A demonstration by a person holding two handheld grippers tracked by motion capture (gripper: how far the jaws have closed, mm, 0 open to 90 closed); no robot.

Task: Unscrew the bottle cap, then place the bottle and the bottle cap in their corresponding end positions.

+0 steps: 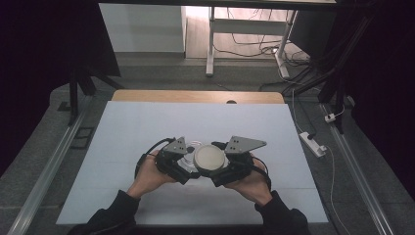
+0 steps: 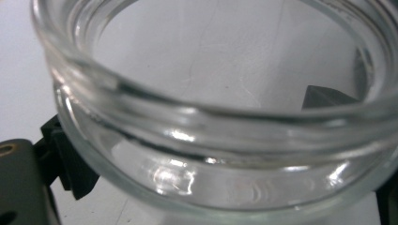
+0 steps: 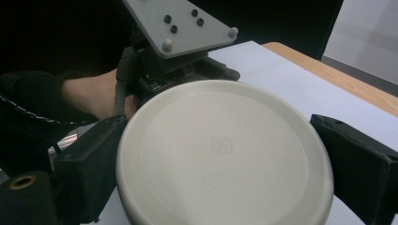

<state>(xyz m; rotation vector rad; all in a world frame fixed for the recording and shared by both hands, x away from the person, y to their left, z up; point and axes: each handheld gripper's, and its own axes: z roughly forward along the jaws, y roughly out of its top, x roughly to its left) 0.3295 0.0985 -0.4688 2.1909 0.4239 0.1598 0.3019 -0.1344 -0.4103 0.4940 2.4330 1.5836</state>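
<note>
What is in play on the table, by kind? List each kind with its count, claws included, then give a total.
glass jar: 1
off-white lid: 1
claws: 2, the left claw and the right claw
Total: 4

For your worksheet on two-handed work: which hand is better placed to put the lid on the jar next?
Probably the right: its tongs already clamp the lid, while the left tongs hold the open jar.
</note>
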